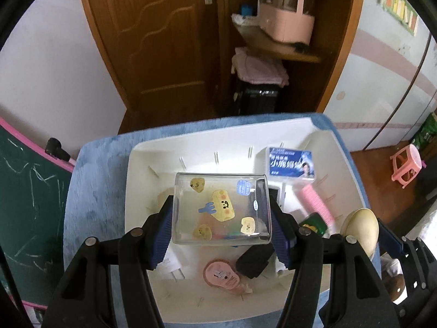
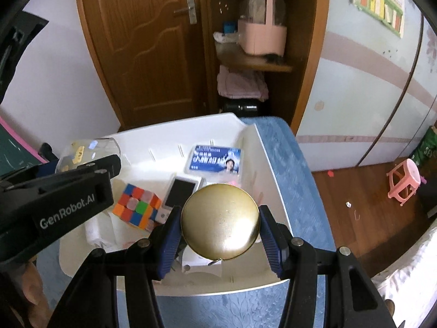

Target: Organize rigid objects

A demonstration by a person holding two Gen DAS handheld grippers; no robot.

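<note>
My left gripper is shut on a clear plastic box with yellow cartoon stickers and holds it above the white tray. My right gripper is shut on a round gold tin, held over the tray's right part; the tin also shows at the right in the left wrist view. In the tray lie a Rubik's cube, a blue-labelled flat case, a white device with a dark screen, a pink comb, a pink round item and a black object.
The tray sits on a blue cloth-covered table. Behind stand a wooden door and a shelf with a pink basket. A green chalkboard is at the left, a pink stool on the floor at the right.
</note>
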